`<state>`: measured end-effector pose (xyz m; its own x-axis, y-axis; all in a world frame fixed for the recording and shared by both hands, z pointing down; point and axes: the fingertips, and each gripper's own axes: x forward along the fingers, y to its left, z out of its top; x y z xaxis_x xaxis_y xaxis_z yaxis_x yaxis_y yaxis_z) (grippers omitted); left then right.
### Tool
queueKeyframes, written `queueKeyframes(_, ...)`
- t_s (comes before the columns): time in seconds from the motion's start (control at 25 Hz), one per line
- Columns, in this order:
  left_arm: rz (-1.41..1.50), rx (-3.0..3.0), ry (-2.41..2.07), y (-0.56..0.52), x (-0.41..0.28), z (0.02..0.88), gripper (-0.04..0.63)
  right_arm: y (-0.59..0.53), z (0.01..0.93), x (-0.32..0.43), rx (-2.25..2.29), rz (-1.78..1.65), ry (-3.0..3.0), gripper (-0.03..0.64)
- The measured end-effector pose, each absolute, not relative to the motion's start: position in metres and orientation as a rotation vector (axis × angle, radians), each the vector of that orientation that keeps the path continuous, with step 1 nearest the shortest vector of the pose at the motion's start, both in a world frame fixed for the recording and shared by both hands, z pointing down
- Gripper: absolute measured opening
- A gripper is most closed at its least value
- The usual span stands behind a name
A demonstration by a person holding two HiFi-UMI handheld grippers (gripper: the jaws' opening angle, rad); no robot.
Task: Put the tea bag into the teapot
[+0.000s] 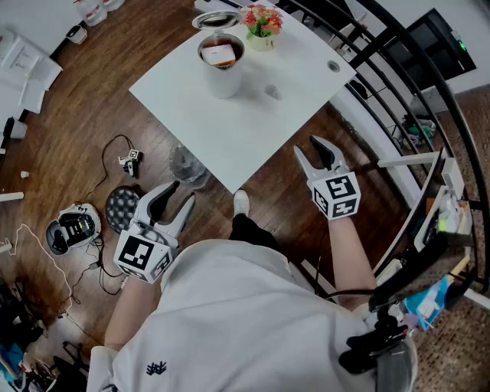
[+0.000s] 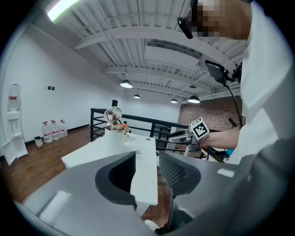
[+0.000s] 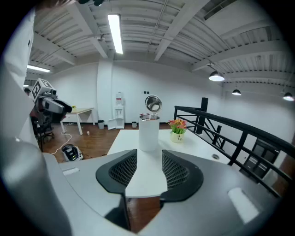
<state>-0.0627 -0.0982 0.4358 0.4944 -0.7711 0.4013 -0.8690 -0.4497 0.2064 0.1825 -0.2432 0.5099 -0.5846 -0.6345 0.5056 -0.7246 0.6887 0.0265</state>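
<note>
Both claws are spread and empty. We see the left gripper [image 1: 182,193] low over the brown wood floor [image 1: 92,99], off the table's left edge. The right gripper [image 1: 308,147] sits just off the right edge, near the corner. The white square table [image 1: 253,130] is turned so one corner points at the person, between the two grippers. In each gripper view only the table top shows through the gap between the jaws, with nothing pinched.

The tall white cylindrical teapot [image 1: 222,80] stands toward the far corner, its shiny round metal lid [image 1: 216,20] flipped up behind it. A pale rectangular piece [image 1: 219,53] lies in the open mouth; it looks like the tea bag, though we can't be certain. A small grey thing [image 1: 272,92] lies on the table right of the teapot, too blurred to name. A small white pot of red and pink flowers [image 1: 260,29] sits at the far edge, just beside the teapot.

The table between the near corner and the teapot is bare. The black metal railing [image 1: 383,46] runs close along the table's right side, so room is tight there. Left of the table the floor carries black cables [image 1: 115,145] and a round black and white device [image 1: 73,228].
</note>
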Motion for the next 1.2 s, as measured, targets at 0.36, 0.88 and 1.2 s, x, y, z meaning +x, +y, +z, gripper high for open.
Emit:
queueKeyframes(0.36,0.380,2.280,-1.456,-0.169,-0.045,0.437,0.155,-0.386,0.570,0.175,0.917,0.202,-2.405,0.161)
queueKeyframes(0.88,0.444,2.177,-1.572,-0.189,-0.080,0.435,0.155,-0.470,0.709,0.143,0.821,0.279,-2.247,0.161)
queueKeyframes(1.2,0.464,2.127,-1.621,-0.185,-0.099,0.438,0.155,-0.478,0.735,0.142,0.853,0.292,-2.182,0.066)
